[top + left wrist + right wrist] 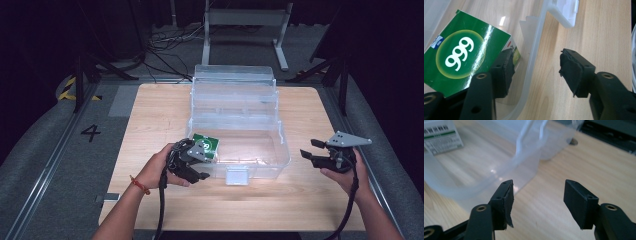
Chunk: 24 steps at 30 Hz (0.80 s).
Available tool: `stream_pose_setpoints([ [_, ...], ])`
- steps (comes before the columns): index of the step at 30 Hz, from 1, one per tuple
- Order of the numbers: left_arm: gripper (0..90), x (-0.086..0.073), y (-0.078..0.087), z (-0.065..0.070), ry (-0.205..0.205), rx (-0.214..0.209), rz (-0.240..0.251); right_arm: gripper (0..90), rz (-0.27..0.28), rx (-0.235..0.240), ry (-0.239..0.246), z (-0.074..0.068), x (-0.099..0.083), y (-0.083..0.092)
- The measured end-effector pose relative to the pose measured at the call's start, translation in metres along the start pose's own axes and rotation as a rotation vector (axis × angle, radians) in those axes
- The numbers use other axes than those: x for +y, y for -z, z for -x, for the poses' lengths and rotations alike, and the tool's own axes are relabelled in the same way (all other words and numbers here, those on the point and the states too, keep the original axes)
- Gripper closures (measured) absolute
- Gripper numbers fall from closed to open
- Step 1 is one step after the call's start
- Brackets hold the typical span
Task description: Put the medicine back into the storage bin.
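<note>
A green carton marked 999 (209, 144) (461, 57) lies inside a clear plastic bin (282, 145) at its front left corner. My left gripper (202, 165) (536, 62) is open at that corner. One jaw is inside the bin beside the carton's corner, the other is outside over the wood, and the bin's wall (531, 62) runs between them without either pad pressing on it. My right gripper (307, 148) (537, 192) hangs open to the right of the bin (524, 165) with nothing between its jaws. In the right gripper view the carton's white printed side (441, 137) shows through the plastic.
The bin's hinged lid (234, 82) stands open at the back. A white latch (236, 175) (564, 12) sits on the bin's front wall. The wooden table (150, 115) has bare room left, right and in front of the bin. Floor cables and a metal stand lie beyond.
</note>
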<state>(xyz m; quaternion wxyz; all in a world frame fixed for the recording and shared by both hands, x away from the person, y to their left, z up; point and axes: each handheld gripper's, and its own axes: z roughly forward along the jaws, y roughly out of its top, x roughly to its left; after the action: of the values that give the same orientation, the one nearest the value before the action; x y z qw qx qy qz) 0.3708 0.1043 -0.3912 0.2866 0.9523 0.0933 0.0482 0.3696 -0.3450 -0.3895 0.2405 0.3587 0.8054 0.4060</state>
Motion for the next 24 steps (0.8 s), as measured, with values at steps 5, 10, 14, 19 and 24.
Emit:
stream_pose_setpoints([
  [5, 51.0, -0.001, -0.007, 0.0, -0.007, -0.005, -0.034, 42.0, 0.039, 0.045, 0.058, 0.002, 0.034, -0.008],
  [10, 61.2, -0.005, -0.009, -0.003, 0.003, -0.016, -0.041, 42.2, 0.088, 0.118, 0.131, 0.001, 0.079, -0.02],
  [14, 66.0, -0.008, -0.007, -0.007, 0.025, -0.009, -0.03, 43.7, 0.085, 0.135, 0.16, 0.0, 0.11, -0.036],
  [19, 69.2, -0.01, -0.007, -0.01, 0.032, -0.011, -0.014, 44.6, 0.059, 0.149, 0.196, -0.002, 0.133, -0.053],
  [24, 74.6, -0.011, -0.01, -0.014, 0.047, -0.029, -0.003, 46.0, 0.021, 0.149, 0.22, 0.004, 0.155, -0.077],
])
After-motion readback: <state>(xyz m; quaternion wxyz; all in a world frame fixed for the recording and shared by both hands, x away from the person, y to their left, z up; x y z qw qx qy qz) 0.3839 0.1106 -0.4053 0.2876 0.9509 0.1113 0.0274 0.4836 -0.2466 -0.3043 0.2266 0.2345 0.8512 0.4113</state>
